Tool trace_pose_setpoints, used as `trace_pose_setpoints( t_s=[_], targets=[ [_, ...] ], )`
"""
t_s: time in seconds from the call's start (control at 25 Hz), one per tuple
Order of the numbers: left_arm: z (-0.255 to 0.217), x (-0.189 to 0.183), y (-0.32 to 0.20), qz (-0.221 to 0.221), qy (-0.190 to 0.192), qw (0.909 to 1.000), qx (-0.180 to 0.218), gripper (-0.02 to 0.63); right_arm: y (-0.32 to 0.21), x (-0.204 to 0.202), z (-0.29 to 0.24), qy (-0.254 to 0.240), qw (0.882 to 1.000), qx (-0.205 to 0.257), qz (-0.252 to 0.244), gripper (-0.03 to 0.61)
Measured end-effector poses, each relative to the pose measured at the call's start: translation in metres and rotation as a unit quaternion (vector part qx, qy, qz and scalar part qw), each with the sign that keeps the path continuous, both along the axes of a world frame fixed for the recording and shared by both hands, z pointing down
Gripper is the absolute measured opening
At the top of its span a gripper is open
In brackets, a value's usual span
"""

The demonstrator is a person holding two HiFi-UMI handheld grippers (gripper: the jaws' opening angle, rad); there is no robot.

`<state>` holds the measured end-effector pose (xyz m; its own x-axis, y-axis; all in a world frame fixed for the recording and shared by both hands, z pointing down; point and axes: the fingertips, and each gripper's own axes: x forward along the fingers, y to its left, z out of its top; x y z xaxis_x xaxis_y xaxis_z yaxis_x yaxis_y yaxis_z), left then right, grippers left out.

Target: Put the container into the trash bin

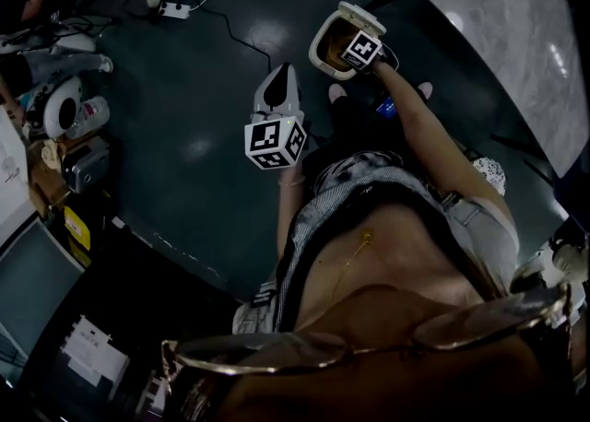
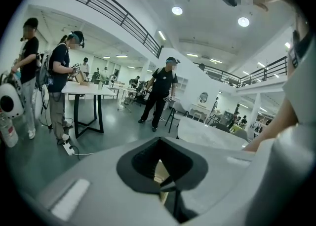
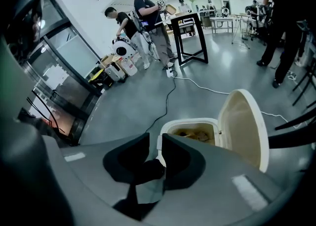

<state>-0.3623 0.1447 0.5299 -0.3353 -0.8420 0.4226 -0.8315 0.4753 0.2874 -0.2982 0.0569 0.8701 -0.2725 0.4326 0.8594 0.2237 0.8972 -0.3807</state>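
A cream trash bin [image 1: 319,48] stands on the dark floor with its lid [image 3: 244,126] raised. In the right gripper view its open mouth [image 3: 190,123] lies just beyond my jaws, with brownish contents inside; I cannot make out a container among them. My right gripper [image 1: 348,53] hovers right over the bin's opening, and its jaws [image 3: 158,153] stand together with nothing between them. My left gripper [image 1: 278,79] hangs to the left of the bin, pointing out into the room. Its jaws [image 2: 162,180] are shut and empty, with a beige sliver showing beyond them.
A marble-topped table [image 1: 498,33] stands to the right of the bin. A power strip [image 1: 173,10] and its cable lie on the floor behind. Machines and boxes [image 1: 64,107] crowd the left wall. Several people [image 2: 163,92] stand around tables [image 3: 190,35] farther off.
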Motion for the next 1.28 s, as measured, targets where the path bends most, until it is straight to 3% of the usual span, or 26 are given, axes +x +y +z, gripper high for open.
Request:
trace_pose_setpoints(
  t_s=[0.16,0.68,0.84,1.0,1.28],
  targets=[
    [0.003,0.004,-0.006,0.011,0.002,0.9999,0.001,0.000,0.001,-0.002,-0.017,-0.022,1.000,-0.006,-0.006,0.025],
    [0.017,0.024,-0.027,0.051,0.009,0.9986,-0.009,0.000,0.017,-0.001,-0.087,-0.104,0.992,-0.038,-0.056,0.026],
    [0.017,0.031,-0.037,0.060,0.007,0.9982,-0.005,0.000,0.014,-0.002,-0.139,-0.167,0.983,-0.044,-0.055,0.026],
    [0.010,0.038,-0.047,0.076,0.004,0.9971,0.004,0.000,0.009,-0.002,-0.195,-0.228,0.972,-0.022,-0.045,0.026],
    [-0.007,0.053,-0.069,0.110,-0.010,0.9937,0.022,0.000,-0.006,0.012,-0.283,-0.333,0.943,0.013,0.007,0.026]
  ],
)
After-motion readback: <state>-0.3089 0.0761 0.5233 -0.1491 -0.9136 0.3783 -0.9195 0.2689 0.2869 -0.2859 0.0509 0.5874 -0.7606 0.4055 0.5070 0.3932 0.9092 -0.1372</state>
